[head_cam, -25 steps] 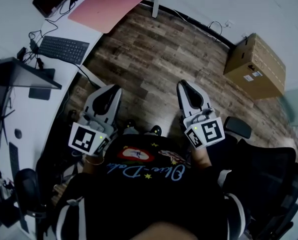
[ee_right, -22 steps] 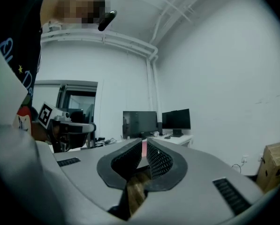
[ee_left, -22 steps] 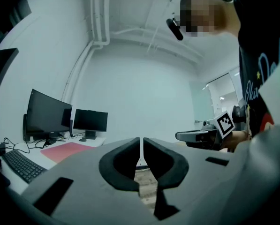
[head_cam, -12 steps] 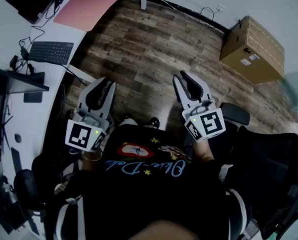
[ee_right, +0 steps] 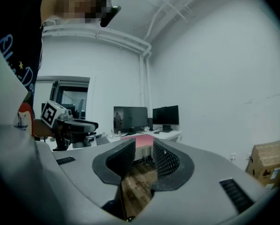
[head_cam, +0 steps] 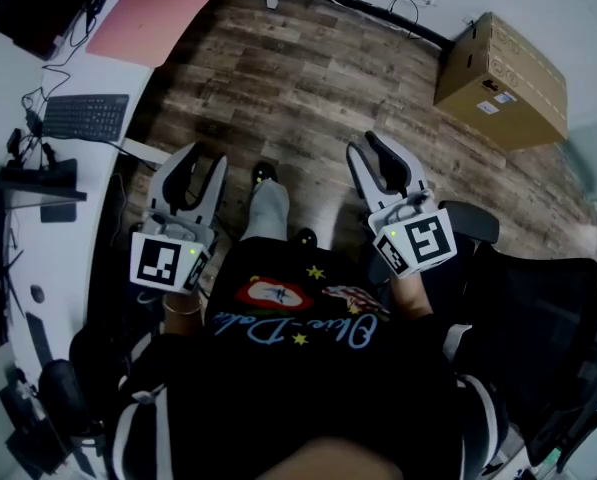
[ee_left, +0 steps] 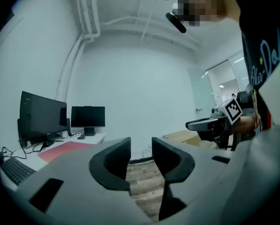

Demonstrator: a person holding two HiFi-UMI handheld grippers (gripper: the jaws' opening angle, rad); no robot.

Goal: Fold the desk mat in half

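Note:
The pink desk mat (head_cam: pixel 158 13) lies flat on the white desk at the far upper left, well away from both grippers. It also shows as a pink strip in the left gripper view (ee_left: pixel 64 150) and beyond the jaws in the right gripper view (ee_right: pixel 140 139). My left gripper (head_cam: pixel 193 168) and right gripper (head_cam: pixel 368 150) are held in front of the person's body, over the wooden floor. The jaws of both are opening, with nothing between them. Each gripper is visible from the other's camera: right gripper (ee_left: pixel 210 124), left gripper (ee_right: pixel 76 124).
A keyboard (head_cam: pixel 83 116) and dark monitors (ee_left: pixel 41 116) stand on the desk near the mat. A cardboard box (head_cam: pixel 503 68) sits on the floor at the upper right. A black office chair (head_cam: pixel 538 318) is at the right. The person's leg (head_cam: pixel 266 203) reaches forward between the grippers.
Both grippers went from shut to open. The person's leg has stepped forward between them, and the desk and mat have slid toward the upper left of the head view.

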